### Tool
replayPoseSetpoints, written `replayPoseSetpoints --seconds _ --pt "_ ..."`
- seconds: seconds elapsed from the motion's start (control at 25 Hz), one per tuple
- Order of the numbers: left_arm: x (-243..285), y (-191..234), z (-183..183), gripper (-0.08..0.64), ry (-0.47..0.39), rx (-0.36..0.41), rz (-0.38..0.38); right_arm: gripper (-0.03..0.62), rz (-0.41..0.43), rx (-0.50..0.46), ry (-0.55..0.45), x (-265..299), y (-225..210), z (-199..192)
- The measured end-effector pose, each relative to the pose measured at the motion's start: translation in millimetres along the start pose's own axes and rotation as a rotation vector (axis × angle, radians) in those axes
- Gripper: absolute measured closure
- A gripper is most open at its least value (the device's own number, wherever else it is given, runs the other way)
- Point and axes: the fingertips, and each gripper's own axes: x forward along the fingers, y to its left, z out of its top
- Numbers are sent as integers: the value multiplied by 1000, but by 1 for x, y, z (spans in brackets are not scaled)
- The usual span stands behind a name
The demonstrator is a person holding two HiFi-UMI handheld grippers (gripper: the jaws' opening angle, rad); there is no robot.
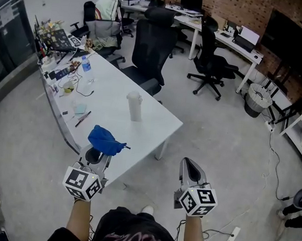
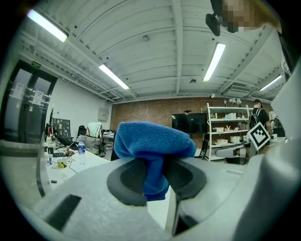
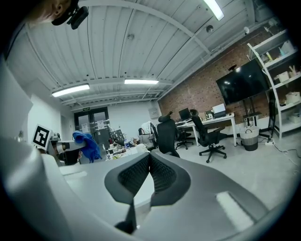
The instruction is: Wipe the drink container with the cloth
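Observation:
A white drink container [image 1: 135, 106] stands upright near the right end of the long white table [image 1: 155, 136]. My left gripper [image 1: 96, 154] is at the table's near edge, shut on a bunched blue cloth [image 1: 105, 140] that bulges out over its jaws; the cloth [image 2: 153, 149] fills the middle of the left gripper view. My right gripper [image 1: 190, 170] hovers over the floor to the right of the table corner, its jaws pressed together with nothing between them [image 3: 148, 173]. In the right gripper view the blue cloth [image 3: 86, 144] shows at the left, in the other gripper.
The table's far end carries a water bottle [image 1: 87, 67], cables, pens and small clutter. Black office chairs [image 1: 151, 48] stand beyond the table, with more desks behind. A waste bin [image 1: 257, 100] and shelving are at the right. A power strip [image 1: 231, 235] lies on the floor.

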Motion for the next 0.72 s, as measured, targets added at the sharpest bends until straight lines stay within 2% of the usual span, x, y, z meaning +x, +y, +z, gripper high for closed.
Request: replayPoseSetpoints --seconds 0.24,0.72 --pt "11 2 4 462 -1 26 11 583 25 3 2 18 -8 8" --pt "35 37 7 462 -38 -4 52 578 72 -30 10 67 -4 18"
